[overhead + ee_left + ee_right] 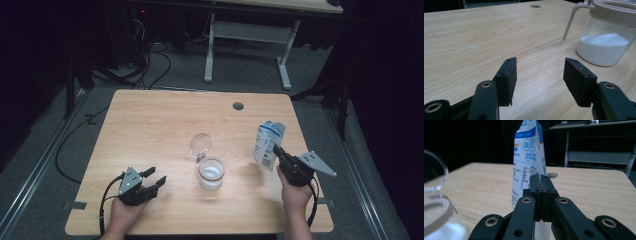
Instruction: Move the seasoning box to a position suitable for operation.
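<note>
A clear glass jar holding white powder stands near the middle of the wooden table, its round clear lid flipped up behind it. In the left gripper view the jar sits at the upper right with a thin white handle beside it. My left gripper rests low at the front left, open, nothing between its pads. My right gripper is shut on a white and blue bag, held upright above the table's right side. In the right gripper view the bag rises from between the pressed jaws.
A round cable hole lies near the table's far edge. Behind the table stands another desk with a white frame, with cables on the dark floor. The jar's rim shows at the lower left of the right gripper view.
</note>
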### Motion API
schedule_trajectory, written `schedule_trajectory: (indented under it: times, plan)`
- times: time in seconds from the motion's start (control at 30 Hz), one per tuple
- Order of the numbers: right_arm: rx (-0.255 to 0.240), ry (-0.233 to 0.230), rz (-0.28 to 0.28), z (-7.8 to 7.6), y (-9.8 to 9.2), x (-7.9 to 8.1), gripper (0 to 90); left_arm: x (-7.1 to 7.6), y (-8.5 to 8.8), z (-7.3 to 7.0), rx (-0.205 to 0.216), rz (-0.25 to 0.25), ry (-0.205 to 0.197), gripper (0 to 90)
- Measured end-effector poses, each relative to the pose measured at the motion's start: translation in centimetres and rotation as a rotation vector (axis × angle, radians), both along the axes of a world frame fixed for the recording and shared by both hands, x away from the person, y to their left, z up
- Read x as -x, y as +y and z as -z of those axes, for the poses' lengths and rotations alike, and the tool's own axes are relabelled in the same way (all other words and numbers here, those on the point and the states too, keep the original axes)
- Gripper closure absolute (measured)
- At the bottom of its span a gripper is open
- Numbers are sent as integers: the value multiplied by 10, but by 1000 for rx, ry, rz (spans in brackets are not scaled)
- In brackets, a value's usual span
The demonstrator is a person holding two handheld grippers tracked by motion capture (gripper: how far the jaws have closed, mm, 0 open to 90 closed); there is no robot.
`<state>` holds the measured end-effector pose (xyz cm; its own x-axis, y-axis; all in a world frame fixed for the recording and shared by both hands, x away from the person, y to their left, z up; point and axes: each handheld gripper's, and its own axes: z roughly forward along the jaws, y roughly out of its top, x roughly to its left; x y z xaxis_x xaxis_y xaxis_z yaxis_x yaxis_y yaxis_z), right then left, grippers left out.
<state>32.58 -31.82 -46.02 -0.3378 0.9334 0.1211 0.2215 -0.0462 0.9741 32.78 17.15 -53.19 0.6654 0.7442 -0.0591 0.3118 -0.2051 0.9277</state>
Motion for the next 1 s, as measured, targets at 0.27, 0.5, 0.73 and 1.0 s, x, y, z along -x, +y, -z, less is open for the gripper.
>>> schedule_trajectory:
  times: [0.27, 0.5, 0.73, 1.0]
  plan:
    - [3, 3, 27, 5, -10, -7, 900, 1, 1, 0, 12, -13, -3, 444]
    - [9, 24, 50, 15, -15, -16, 900, 2, 0, 0, 1, 3, -3, 435]
    - [19, 44, 45, 26, -13, -22, 900, 2, 0, 0, 1, 2, -7, 435]
    - [31, 43, 49, 32, -14, -22, 900, 2, -1, 0, -8, 5, -7, 435]
